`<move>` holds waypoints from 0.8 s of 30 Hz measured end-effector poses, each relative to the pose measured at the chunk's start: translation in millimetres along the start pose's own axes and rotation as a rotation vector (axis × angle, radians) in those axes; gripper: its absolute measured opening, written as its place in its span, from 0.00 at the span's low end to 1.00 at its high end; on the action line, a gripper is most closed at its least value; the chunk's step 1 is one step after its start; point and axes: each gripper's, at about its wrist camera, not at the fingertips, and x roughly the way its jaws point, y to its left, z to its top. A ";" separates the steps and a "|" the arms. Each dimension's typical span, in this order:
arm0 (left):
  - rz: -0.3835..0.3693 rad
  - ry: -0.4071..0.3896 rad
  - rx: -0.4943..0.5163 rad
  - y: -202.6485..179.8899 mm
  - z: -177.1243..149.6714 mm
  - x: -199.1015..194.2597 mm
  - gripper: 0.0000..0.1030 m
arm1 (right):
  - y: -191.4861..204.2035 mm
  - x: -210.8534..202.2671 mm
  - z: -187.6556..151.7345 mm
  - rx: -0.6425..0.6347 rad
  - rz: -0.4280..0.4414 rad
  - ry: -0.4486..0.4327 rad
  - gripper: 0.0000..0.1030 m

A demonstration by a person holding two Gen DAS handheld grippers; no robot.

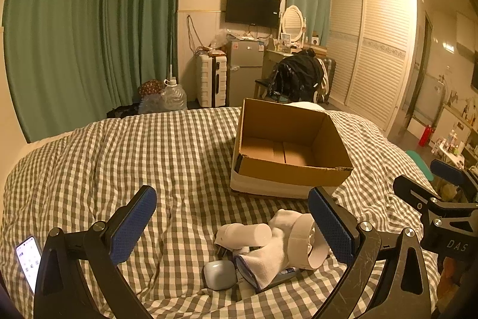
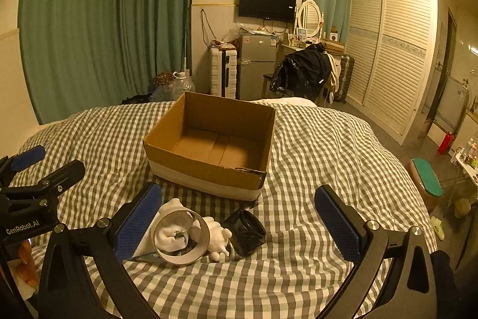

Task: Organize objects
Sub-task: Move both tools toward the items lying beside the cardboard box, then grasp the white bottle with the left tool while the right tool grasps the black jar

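Note:
An open cardboard box point(image 1: 286, 169) point(image 2: 209, 166) sits empty on the checked duvet. In front of it lies a small pile: a white tube point(image 1: 243, 233), a white sock point(image 1: 269, 256), a ring of tape point(image 1: 307, 241) point(image 2: 180, 238), a grey earbud case point(image 1: 219, 274), a black cylinder point(image 2: 246, 232) and a small white lumpy item point(image 2: 216, 241). My left gripper point(image 1: 232, 194) is open just above the pile, holding nothing. My right gripper point(image 2: 238, 191) is also open, with the tape ring near its left finger and the black cylinder between the fingers.
A lit phone point(image 1: 28, 262) lies on the duvet point(image 1: 149, 145) at the far left. Each gripper shows in the other's view, the right gripper point(image 1: 424, 177) and the left gripper point(image 2: 49, 165). A stool point(image 2: 427, 178) stands beside the bed on the right.

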 end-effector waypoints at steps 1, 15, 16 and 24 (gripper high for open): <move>-0.004 -0.002 -0.006 1.7 0.7 -0.5 1.00 | 0.0 1.1 0.7 0.001 0.007 0.002 1.00; 0.036 0.059 -0.025 7.0 -6.0 23.4 1.00 | -5.2 21.1 14.2 0.009 0.050 0.007 0.99; 0.041 0.075 -0.018 5.9 -8.2 28.3 1.00 | -5.6 27.0 13.0 0.008 0.048 0.020 0.99; 0.064 0.227 0.008 1.8 -31.3 77.4 1.00 | -17.8 88.4 -16.8 0.006 -0.019 0.195 0.96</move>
